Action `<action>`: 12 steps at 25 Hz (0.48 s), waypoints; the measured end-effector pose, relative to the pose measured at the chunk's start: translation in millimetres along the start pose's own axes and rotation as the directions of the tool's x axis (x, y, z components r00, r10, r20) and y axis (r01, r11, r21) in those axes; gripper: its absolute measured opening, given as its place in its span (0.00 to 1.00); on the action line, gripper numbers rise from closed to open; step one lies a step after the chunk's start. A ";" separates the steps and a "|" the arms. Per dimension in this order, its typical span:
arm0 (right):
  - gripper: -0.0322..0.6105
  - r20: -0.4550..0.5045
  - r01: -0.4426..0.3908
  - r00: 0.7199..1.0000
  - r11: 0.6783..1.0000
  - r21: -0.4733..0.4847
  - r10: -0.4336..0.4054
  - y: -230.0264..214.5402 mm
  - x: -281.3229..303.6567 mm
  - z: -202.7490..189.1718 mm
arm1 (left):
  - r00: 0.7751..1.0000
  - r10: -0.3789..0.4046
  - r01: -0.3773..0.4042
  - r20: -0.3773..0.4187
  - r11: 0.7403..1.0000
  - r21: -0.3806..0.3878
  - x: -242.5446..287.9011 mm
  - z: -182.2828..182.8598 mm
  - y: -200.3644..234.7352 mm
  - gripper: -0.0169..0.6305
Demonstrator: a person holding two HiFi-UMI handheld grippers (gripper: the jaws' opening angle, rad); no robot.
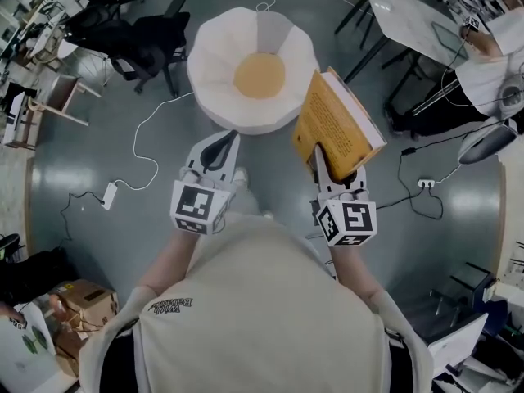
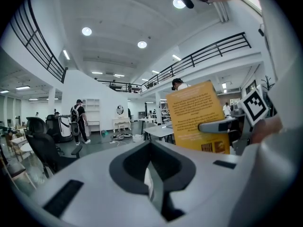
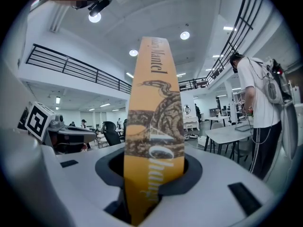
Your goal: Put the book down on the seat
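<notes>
Your left gripper (image 1: 221, 147) is riding empty, fingers (image 2: 155, 186) clenched together with nothing between them, pointing towards the seat (image 1: 211, 76). A white cable (image 1: 147, 150) is trailing across the grey floor (image 1: 98, 121) off to its left.

The seat is sitting on the floor just ahead of both grippers: round, white, with a tan centre.

Your right gripper (image 1: 321, 166) is grasping the book (image 1: 337, 121), fingers clamping on its lower end with the spine facing that gripper's camera. The book is hanging in the air, standing roughly upright and leaning a little, just right of the seat. In the head view its top corner is overlapping the seat's right rim, but whether it is touching I cannot tell. Its yellow printed cover is facing your left gripper.

Further right, a white bench (image 1: 409, 19) is standing well apart from the seat.
</notes>
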State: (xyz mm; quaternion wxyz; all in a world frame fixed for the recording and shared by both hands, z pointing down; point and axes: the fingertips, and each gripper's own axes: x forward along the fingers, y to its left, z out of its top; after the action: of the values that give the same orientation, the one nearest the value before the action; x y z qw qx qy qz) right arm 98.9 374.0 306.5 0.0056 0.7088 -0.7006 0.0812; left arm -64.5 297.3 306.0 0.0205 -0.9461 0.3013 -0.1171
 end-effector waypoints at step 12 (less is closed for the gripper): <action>0.29 -0.020 -0.012 1.000 1.000 -0.025 0.011 -4.7 45.6 -13.9 | 0.999 -0.027 0.028 0.030 0.999 -0.033 57.7 -3.7 28.2 0.04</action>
State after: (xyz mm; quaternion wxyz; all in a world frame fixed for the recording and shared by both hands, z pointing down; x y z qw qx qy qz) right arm 102.3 330.5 326.3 0.0209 0.7038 -0.7056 0.0797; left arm -35.7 241.2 318.6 0.0075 -0.9520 0.2898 -0.0982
